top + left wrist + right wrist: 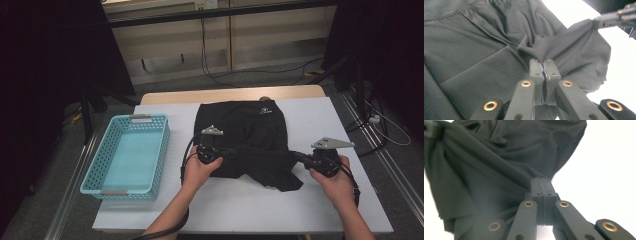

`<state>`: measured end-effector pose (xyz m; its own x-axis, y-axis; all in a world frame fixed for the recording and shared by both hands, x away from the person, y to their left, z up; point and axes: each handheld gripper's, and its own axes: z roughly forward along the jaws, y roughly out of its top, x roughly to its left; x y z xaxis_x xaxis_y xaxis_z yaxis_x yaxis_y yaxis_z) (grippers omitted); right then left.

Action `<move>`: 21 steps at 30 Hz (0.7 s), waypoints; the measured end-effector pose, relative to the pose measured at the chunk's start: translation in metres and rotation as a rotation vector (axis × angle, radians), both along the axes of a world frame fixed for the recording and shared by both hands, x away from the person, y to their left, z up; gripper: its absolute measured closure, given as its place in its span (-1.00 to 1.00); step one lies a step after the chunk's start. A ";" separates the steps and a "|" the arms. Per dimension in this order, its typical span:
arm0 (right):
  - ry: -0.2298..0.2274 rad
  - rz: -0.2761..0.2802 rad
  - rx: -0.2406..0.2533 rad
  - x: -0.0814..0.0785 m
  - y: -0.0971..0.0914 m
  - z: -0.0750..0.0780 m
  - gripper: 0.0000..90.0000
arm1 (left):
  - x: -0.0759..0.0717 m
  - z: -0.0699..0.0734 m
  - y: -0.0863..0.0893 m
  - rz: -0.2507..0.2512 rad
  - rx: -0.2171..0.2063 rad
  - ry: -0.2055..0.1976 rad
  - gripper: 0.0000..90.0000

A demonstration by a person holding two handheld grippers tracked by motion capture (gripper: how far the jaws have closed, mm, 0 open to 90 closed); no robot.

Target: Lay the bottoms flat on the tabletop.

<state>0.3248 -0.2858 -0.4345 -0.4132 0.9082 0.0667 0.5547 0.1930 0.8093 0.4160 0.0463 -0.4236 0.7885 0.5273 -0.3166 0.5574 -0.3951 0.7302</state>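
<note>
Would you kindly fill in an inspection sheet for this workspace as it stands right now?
Surface: white table top, wooden edge at the far side.
Job's things: black garment spread mid-table, its near edge pulled taut between the two tongs.
Clutter: turquoise perforated basket on the table's left, nothing in it.
Grippers: left tongs shut on a fold of the garment; right tongs shut on its other corner.
Cables: black cable looping from the left tongs; loose leads on the floor beyond.
Surroundings: beige panel wall, dark stands at both sides.
</note>
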 end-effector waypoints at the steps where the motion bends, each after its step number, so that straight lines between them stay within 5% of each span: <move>1: -0.016 -0.007 -0.003 0.001 0.001 0.000 1.00 | 0.000 -0.001 -0.002 -0.004 0.008 -0.005 0.94; 6: -0.085 -0.062 -0.056 0.014 0.004 -0.003 1.00 | -0.001 -0.004 -0.005 0.014 0.013 -0.010 0.74; 11: -0.057 -0.106 -0.096 0.020 0.002 -0.012 1.00 | -0.009 0.002 -0.011 0.015 0.054 -0.074 -0.12; 14: -0.047 -0.105 -0.085 0.019 0.000 -0.012 0.87 | -0.014 0.002 -0.014 -0.004 0.079 -0.096 -0.36; 16: -0.027 -0.096 -0.049 0.017 0.000 -0.011 0.70 | -0.018 -0.001 -0.014 -0.018 0.104 -0.099 -0.43; 21: -0.009 -0.070 -0.076 0.004 0.002 -0.006 0.42 | -0.023 -0.008 -0.014 -0.021 0.144 -0.104 -0.43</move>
<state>0.3287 -0.2833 -0.4409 -0.3489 0.9371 -0.0066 0.5620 0.2148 0.7988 0.3926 0.0322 -0.4317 0.8244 0.5444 -0.1551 0.4722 -0.5103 0.7187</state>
